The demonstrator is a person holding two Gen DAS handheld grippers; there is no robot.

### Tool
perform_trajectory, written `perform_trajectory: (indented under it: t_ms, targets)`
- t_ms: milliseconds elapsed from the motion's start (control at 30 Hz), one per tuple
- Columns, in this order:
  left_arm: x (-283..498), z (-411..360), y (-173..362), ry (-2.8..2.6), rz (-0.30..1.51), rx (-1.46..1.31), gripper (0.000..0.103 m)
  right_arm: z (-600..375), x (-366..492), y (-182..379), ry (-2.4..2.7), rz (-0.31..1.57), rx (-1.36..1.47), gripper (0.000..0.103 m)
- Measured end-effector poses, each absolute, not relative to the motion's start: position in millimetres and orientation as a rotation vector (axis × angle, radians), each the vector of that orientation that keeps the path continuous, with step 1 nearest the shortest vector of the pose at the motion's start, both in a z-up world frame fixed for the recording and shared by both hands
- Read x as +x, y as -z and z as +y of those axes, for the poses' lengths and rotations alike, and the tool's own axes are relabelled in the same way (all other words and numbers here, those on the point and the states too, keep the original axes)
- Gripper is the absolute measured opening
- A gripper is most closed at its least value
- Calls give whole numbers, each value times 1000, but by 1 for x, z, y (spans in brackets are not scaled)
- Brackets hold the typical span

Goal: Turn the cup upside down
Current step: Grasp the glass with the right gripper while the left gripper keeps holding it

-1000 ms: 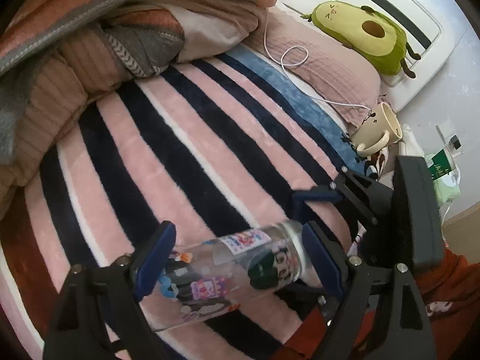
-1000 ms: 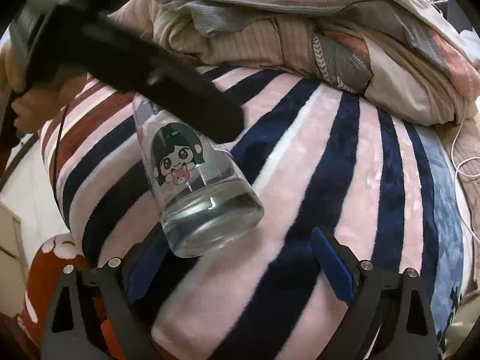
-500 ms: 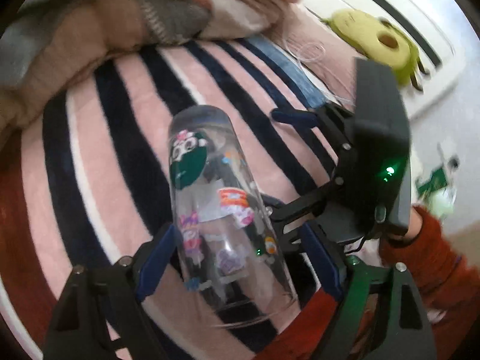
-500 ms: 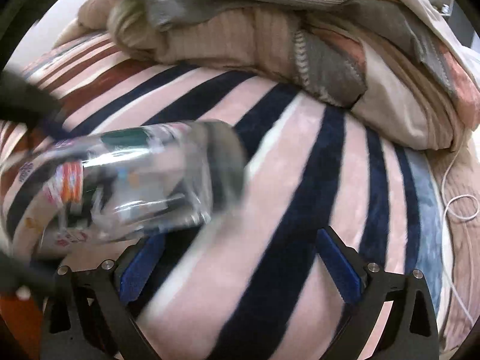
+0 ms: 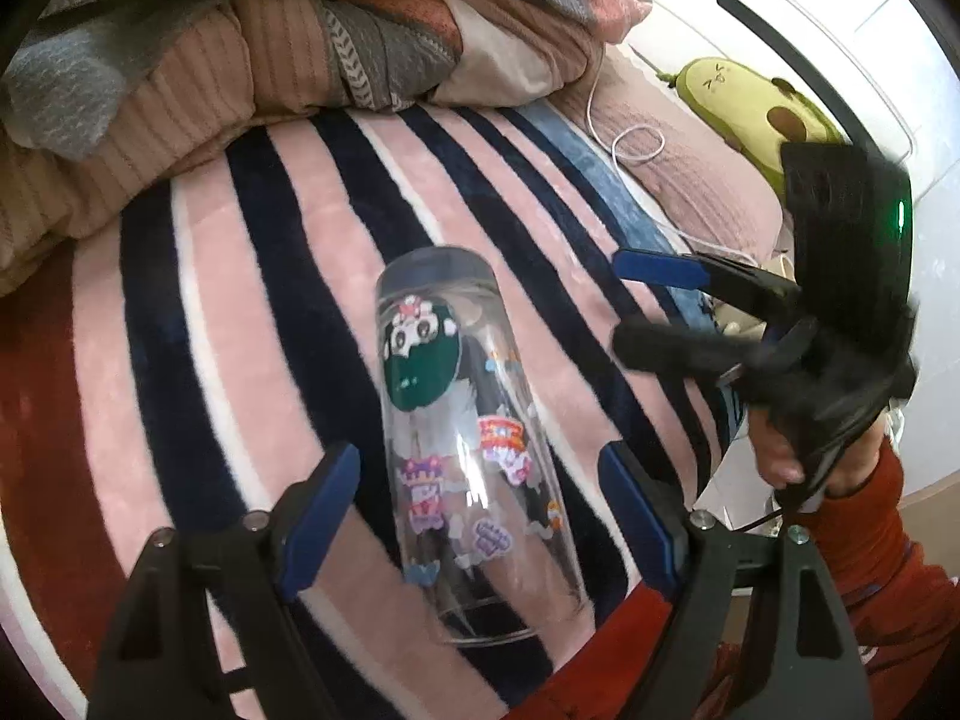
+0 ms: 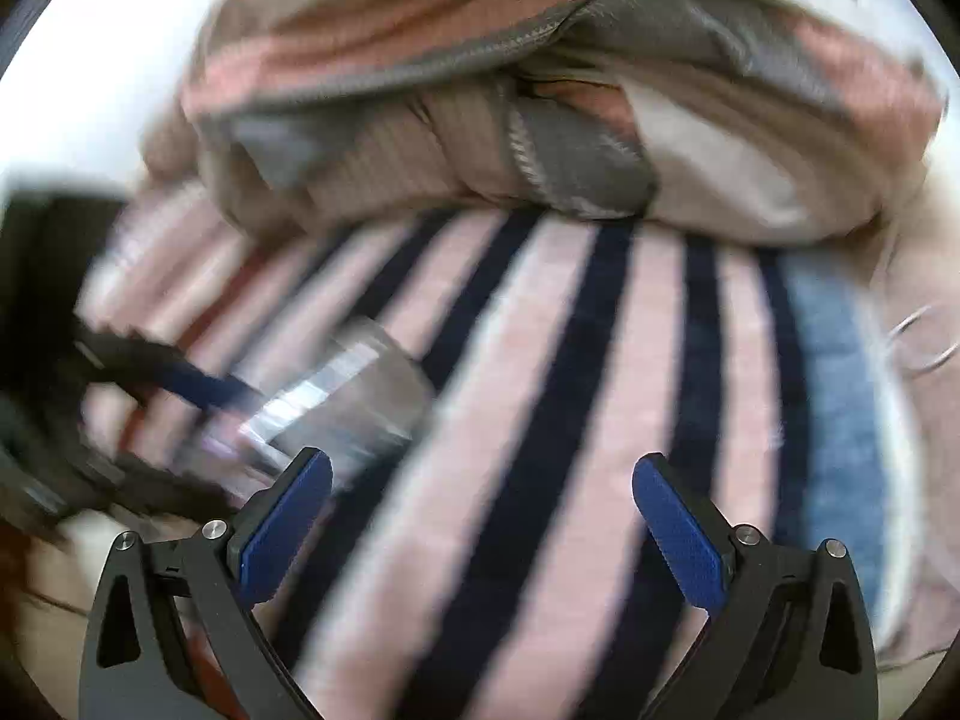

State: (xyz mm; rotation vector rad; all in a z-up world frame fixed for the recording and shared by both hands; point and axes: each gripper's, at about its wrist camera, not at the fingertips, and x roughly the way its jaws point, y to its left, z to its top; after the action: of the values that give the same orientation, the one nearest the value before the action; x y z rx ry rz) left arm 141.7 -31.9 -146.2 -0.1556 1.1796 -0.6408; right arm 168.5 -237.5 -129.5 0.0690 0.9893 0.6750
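A clear glass cup (image 5: 462, 450) with cartoon stickers stands on the striped pink and navy blanket (image 5: 240, 312), thick base up and wide mouth down. My left gripper (image 5: 480, 516) is open, its blue pads either side of the cup with gaps. My right gripper (image 6: 480, 516) is open and empty; it also shows in the left wrist view (image 5: 672, 300), to the right of the cup. In the blurred right wrist view the cup (image 6: 336, 414) lies left of my fingers, next to the left gripper's blue finger.
A heap of folded bedding (image 5: 270, 60) lies behind the cup. An avocado plush (image 5: 750, 102) and a white cable (image 5: 630, 144) lie on a pink pillow at the far right. A cream mug (image 5: 774, 267) peeks out behind the right gripper.
The cup has gone from lying sideways in the left gripper to standing base up on the blanket. The left gripper has opened. The right gripper has pulled back to the right.
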Motion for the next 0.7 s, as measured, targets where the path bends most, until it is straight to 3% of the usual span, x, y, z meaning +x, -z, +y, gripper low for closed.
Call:
perform_trajectory:
  t_ms: [100, 233, 333, 433, 533, 567, 700]
  targets:
    - [141, -38, 153, 630, 1207, -126, 80, -229, 183, 140, -822, 1121, 318, 101]
    - [143, -45, 162, 612, 1220, -114, 79, -210, 196, 164, -842, 1266, 451, 101]
    - [149, -45, 166, 589, 1218, -135, 67, -199, 205, 185, -834, 1319, 520, 101]
    - [153, -44, 169, 613, 1217, -159, 62, -192, 209, 192, -823, 1303, 543, 99]
    - [154, -44, 171, 598, 1210, -163, 63, -185, 214, 194, -770, 1296, 523, 84]
    - [155, -42, 172, 600, 1210, -181, 63, -184, 215, 194, -739, 1293, 502, 71]
    - [153, -42, 171, 609, 1185, -184, 63, -182, 216, 194, -736, 1264, 500, 67]
